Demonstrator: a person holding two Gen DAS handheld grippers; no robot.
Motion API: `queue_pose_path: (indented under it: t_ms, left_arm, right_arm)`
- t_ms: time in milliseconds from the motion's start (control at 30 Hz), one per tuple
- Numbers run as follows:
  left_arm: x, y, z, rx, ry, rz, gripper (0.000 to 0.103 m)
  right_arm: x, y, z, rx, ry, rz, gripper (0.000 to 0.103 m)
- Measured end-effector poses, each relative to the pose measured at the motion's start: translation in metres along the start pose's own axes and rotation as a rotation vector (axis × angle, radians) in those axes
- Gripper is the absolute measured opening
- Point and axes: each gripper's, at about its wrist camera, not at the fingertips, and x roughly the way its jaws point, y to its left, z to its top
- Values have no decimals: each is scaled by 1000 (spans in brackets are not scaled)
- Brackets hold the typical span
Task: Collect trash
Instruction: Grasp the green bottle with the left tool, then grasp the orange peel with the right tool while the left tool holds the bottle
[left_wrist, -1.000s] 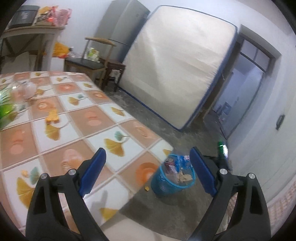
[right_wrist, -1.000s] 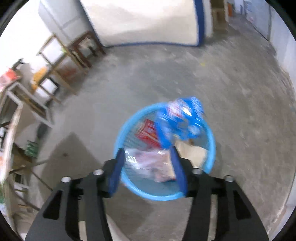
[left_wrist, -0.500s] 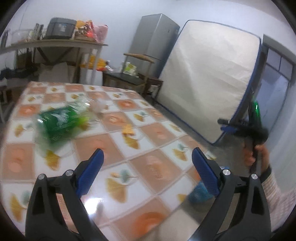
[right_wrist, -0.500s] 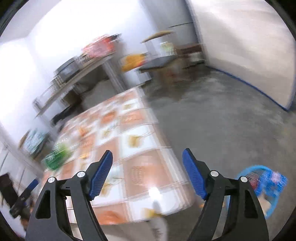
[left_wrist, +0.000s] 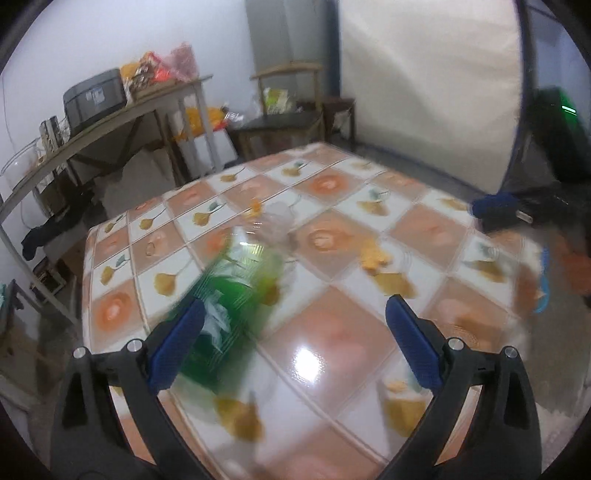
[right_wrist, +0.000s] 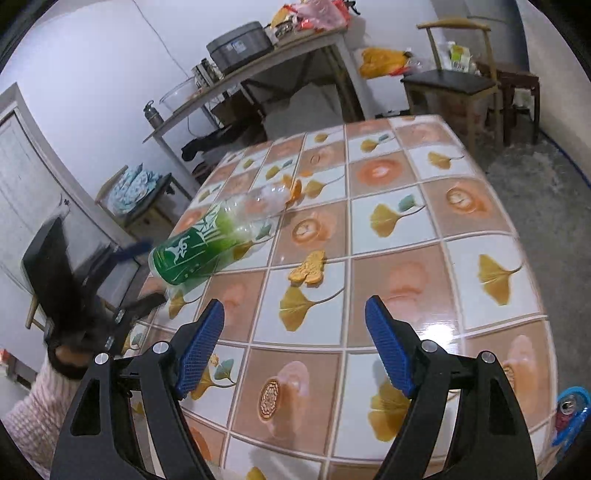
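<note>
A clear plastic bottle with a green label (right_wrist: 207, 243) lies on its side on the tiled table (right_wrist: 480, 206); it looks blurred (left_wrist: 236, 295) in the left wrist view. My left gripper (left_wrist: 295, 343) is open wide, its left finger just beside the bottle's base, no pad pressing on it. From the right wrist view that left gripper (right_wrist: 140, 273) sits at the table's left edge by the bottle's base. My right gripper (right_wrist: 295, 343) is open and empty above the near table edge. Orange peel pieces (right_wrist: 308, 271) (right_wrist: 295, 188) lie mid-table. The blue trash basket (right_wrist: 570, 413) stands on the floor, bottom right.
A long shelf table with a grey cooker (right_wrist: 240, 48) and bags runs along the back wall. A wooden chair (right_wrist: 450, 81) stands behind the table, and a mattress (left_wrist: 424, 92) leans on the wall. A person's sleeve (right_wrist: 33, 410) shows at lower left.
The right gripper was over the basket with a crumpled wrapper between its fingers; now it is wider, empty, and up over the table. The left gripper swung across the table to the bottle.
</note>
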Motion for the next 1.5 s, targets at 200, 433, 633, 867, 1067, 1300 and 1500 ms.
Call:
queue_pose_path:
  t_ms: [200,433,633,867,1067,1300,1500]
  left_arm:
    - [59,30,24,-26,190,-12,95]
    - [97,41,30,-73,319,7,94]
    - [102,41,21,-97,356,40,70]
    - [71,46,-4,-198,312,60,67]
    - [31,67,-37,-416,258,-23,67]
    - [19,96,-63,-668,248,-188,67]
    - [20,106,-74,-758,236,-268,67]
  right_arm:
    - [9,-16,3,25,13,12,77]
    - [14,-37,5,64,16,17,77]
    - [11,-45,7,69,16,11,77]
    - [3,-40,21,48,32,22,77]
    - [27,-25,51,30,110,60,77]
    - [100,2,116,10,197,109,76]
    - [172,8,175,-21,201,-23,54]
